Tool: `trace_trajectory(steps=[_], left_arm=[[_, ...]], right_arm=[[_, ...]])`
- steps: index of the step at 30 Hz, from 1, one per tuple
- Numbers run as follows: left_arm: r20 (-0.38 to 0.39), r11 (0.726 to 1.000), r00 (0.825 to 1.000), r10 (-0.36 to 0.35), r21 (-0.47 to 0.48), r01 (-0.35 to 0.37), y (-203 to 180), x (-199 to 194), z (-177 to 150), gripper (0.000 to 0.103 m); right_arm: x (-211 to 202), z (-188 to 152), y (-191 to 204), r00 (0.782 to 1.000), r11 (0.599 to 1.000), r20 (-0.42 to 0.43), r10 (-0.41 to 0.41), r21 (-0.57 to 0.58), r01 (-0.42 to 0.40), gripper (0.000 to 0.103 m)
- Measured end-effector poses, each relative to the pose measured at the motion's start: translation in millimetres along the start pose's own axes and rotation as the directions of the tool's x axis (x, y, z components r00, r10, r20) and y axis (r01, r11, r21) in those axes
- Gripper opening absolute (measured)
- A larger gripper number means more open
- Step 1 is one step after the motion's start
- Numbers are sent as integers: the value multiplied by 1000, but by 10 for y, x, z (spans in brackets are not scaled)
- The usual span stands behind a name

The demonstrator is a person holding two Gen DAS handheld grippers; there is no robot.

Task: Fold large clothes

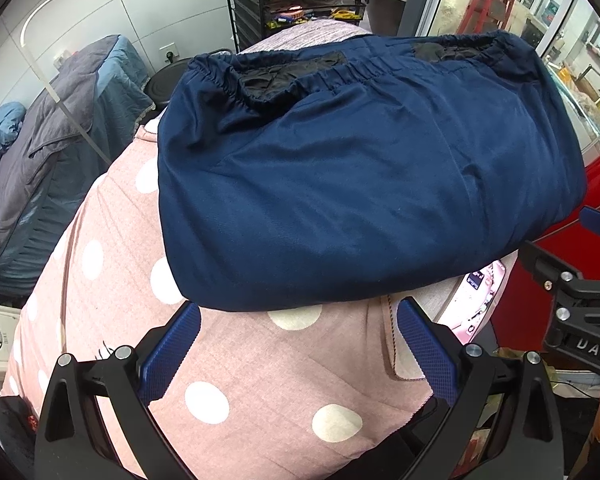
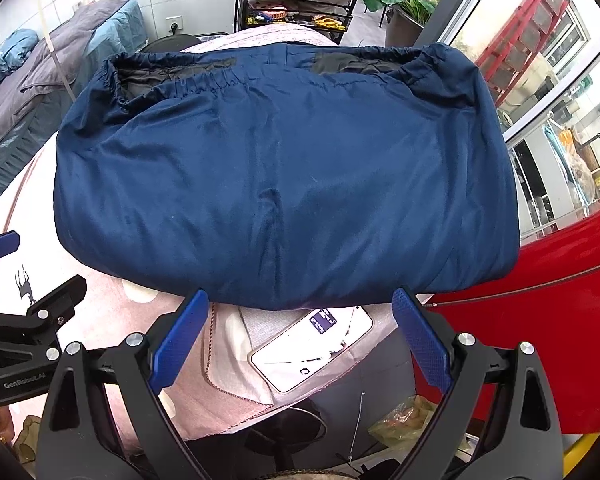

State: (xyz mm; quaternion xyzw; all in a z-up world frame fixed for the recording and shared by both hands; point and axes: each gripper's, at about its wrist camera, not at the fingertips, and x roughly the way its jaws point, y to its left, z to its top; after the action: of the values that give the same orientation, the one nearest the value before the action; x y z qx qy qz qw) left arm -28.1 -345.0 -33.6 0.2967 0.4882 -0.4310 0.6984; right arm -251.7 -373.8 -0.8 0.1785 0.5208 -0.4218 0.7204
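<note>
1. While the folded blue clothes [image 1: 364,184] lie on the pink dotted cover [image 1: 260,384], both claws hang just before them.
2. Left claw [image 1: 298,354] is spread wide, holding nothing.
3. Right claw [image 2: 300,344] is spread wide too, above a phone [image 2: 312,348].

The left gripper [image 1: 298,342] and the right gripper [image 2: 300,336] are both wide open, side by side, holding nothing.

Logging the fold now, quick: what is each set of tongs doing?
Left tongs: open, holding nothing.
Right tongs: open, holding nothing.
</note>
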Motion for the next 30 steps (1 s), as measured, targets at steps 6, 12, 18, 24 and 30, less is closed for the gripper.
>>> trace_trajectory(steps=[6, 12, 18, 24, 30], left_arm=[[29, 1000, 1000, -2, 5, 2, -5, -25, 3, 97], [10, 1000, 1000, 24, 4, -24, 3, 6, 29, 97], [4, 999, 1000, 29, 24, -29, -31, 21, 25, 97], [-2, 999, 999, 41, 25, -41, -38, 42, 28, 97], [-5, 998, 999, 53, 29, -53, -30, 55, 20, 97]], right_arm=[[8, 15, 9, 1000, 1000, 1, 1, 2, -1, 92], [9, 33, 11, 1000, 1000, 3, 1, 1, -1, 92], [19, 56, 18, 1000, 1000, -2, -1, 1, 1, 92], [31, 42, 25, 1000, 1000, -3, 0, -1, 0, 92], [67, 47, 36, 1000, 1000, -9, 2, -3, -2, 92]])
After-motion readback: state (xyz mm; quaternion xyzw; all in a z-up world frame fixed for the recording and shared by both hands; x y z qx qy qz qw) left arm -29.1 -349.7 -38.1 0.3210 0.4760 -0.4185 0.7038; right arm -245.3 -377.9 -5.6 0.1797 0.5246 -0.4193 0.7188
